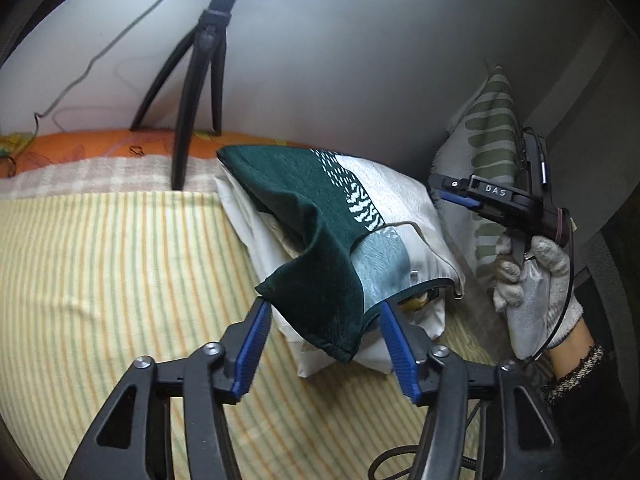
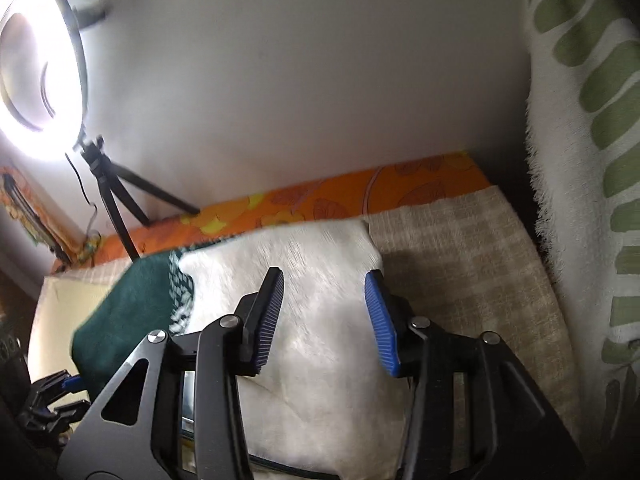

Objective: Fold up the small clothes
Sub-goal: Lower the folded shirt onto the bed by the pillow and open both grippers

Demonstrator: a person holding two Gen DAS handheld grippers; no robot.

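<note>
"DAS" lettering on right gripper (image 1: 460, 196); left gripper (image 1: 320, 316) jaws wide, right jaws wide, near green cloth (image 1: 316, 248).

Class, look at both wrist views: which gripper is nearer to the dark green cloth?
Left. The left gripper is open with the dark green cloth hanging between its fingers. The right gripper, also open, is over the white pillow, beside the cloth.

Both grippers: black frames w/ silver screws, ribbed blue pads (image 1: 250, 350). Right gripper (image 1: 460, 196) marked "DAS", black cable. Right hand (image 1: 536, 288): grey-white knit glove, dark tweed-edged sleeve.
</note>
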